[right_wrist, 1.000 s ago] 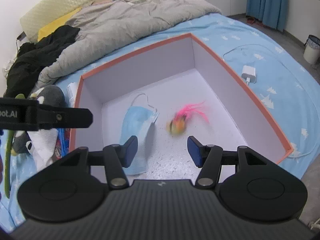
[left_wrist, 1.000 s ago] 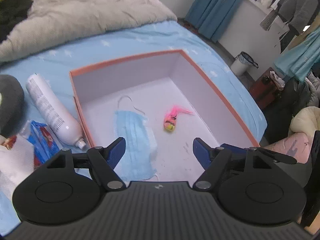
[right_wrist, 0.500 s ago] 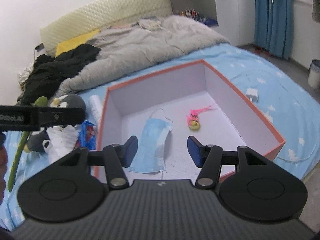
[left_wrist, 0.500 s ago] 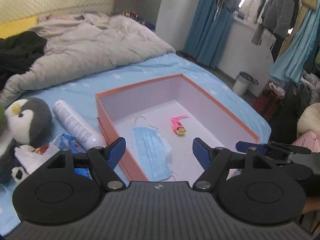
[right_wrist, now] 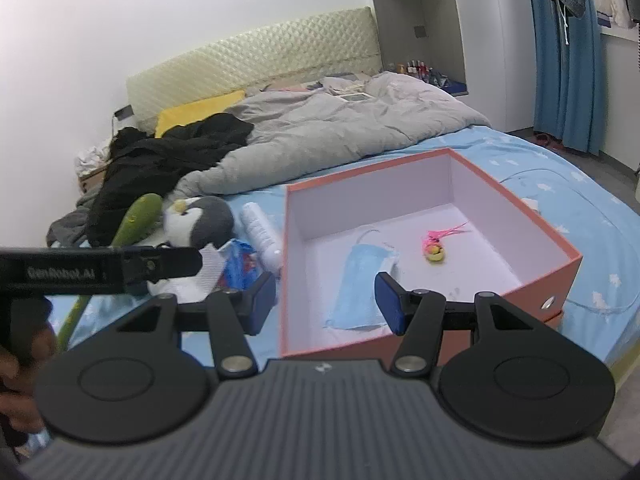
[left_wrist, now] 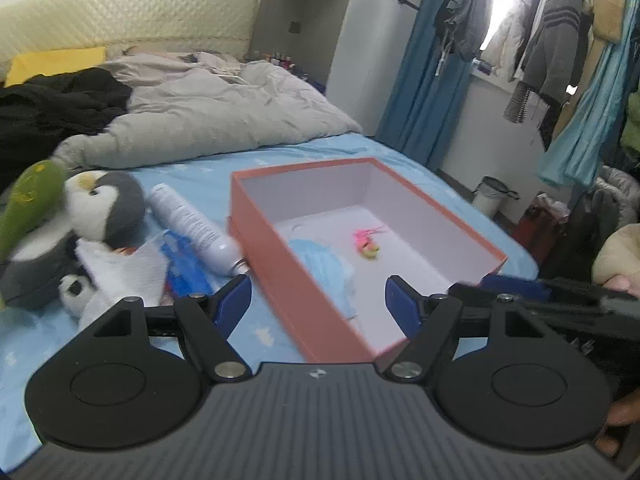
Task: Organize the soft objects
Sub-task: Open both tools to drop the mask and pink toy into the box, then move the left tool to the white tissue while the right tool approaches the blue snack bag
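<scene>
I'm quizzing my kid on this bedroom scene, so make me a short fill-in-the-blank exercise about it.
1. The blue face mask lies inside the orange cardboard ___.
2. The grey-and-white plush ___ lies beside the white cylindrical bottle.
3. The pink-tufted yellow toy lies ___ the box.
4. Both grippers' jaws hold ___.

Answers: box; penguin; inside; nothing

Matt, seemingly cardboard box (right_wrist: 472, 316); fuzzy plush penguin (left_wrist: 106, 204); smooth glossy plastic bottle (left_wrist: 192, 228).

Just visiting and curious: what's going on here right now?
Left gripper and right gripper open, empty. Face mask and pink-tufted toy lie in the orange box. Penguin plush and green plush wait outside. Nothing blocking.
</scene>
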Tool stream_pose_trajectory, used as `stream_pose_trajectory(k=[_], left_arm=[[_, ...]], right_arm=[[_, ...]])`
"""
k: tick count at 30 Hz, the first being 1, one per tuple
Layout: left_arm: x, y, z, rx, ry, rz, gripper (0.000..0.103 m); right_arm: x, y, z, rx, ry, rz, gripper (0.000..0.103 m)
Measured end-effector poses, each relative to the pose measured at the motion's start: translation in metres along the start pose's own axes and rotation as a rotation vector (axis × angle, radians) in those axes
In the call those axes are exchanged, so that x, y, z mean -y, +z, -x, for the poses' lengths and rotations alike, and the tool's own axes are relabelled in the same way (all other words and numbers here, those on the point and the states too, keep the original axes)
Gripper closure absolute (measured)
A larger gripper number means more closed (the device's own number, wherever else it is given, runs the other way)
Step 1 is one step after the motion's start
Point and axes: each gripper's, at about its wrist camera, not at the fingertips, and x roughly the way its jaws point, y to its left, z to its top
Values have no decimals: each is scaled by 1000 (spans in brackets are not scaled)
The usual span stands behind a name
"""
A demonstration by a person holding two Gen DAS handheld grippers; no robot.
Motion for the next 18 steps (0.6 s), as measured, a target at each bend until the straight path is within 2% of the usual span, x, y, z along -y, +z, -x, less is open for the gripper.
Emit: stream_pose_trajectory(k=[5,18], left_arm=[[-14,-28,22,-7,11,67,25],[-33,-49,64,16,38,126,25]], right_arm=[[-14,-17,13,3,21,-7,45],[-58,-41,30,-32,66,34,45]])
